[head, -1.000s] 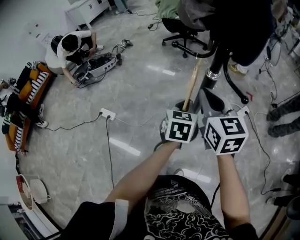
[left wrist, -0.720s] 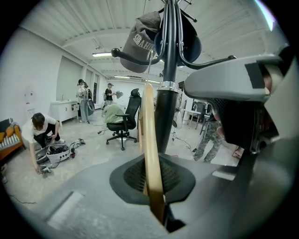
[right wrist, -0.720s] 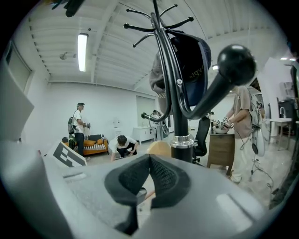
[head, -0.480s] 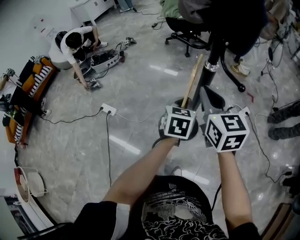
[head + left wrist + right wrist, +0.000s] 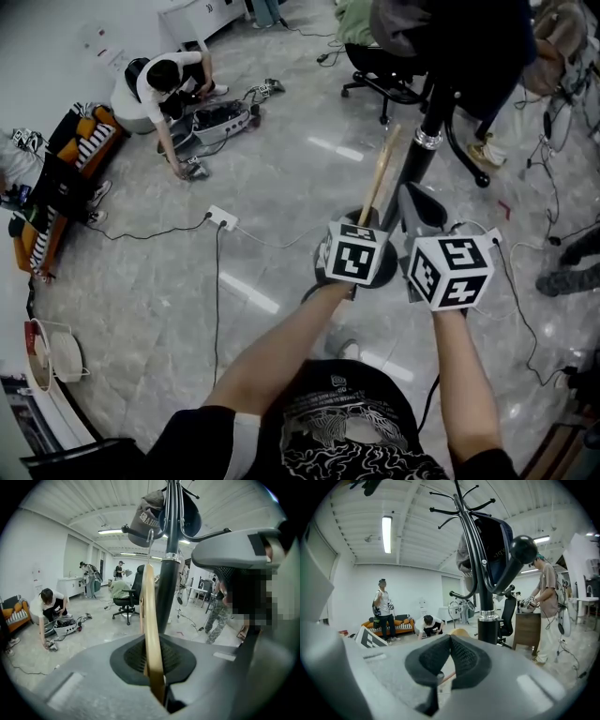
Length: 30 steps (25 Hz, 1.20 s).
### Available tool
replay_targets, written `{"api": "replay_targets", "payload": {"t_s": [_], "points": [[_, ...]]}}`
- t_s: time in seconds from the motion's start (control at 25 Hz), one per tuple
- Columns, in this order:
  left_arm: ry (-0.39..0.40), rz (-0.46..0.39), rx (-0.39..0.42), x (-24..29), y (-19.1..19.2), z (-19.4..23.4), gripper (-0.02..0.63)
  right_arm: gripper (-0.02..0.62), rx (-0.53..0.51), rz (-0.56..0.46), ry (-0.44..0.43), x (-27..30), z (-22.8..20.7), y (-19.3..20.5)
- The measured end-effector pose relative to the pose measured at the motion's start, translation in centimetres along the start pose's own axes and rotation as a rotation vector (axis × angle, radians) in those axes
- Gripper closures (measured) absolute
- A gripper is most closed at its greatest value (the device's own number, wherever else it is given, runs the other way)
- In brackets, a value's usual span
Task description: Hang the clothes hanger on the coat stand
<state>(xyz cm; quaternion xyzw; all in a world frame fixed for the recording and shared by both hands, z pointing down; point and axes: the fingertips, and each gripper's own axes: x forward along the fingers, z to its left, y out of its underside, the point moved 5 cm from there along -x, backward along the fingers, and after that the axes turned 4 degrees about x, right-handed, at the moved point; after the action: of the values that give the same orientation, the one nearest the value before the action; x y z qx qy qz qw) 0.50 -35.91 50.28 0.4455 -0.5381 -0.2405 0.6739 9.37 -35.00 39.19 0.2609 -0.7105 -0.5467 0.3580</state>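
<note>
Two grippers sit close together beside the coat stand (image 5: 427, 141), whose pole rises at one o'clock from them in the head view. The left gripper (image 5: 157, 656) has its jaws clamped on the lower end of the wooden clothes hanger (image 5: 151, 620), which stands upright toward twelve o'clock. Its metal hook (image 5: 150, 538) is right by a curved arm (image 5: 136, 529) of the stand, under a hanging cap (image 5: 147, 515); whether it is over that arm I cannot tell. The right gripper (image 5: 449, 660) has its pads pressed together on nothing. I judge the carry done; seating the hook and letting go remain
</note>
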Motion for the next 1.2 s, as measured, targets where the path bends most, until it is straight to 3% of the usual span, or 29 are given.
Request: {"api": "replay_targets", "payload": {"t_s": [0.44,1.2], "points": [[-0.005,-0.06,0.026,1.1,-3.3,0.9,0.6,0.595,0.001,-0.002,-0.01,1.2,-0.3,-0.4],[0.032,-0.011,0.034,3.5,-4.0,0.3,0.598,0.595,0.018,0.009,-0.007,2.0,-1.9,-0.1]]}}
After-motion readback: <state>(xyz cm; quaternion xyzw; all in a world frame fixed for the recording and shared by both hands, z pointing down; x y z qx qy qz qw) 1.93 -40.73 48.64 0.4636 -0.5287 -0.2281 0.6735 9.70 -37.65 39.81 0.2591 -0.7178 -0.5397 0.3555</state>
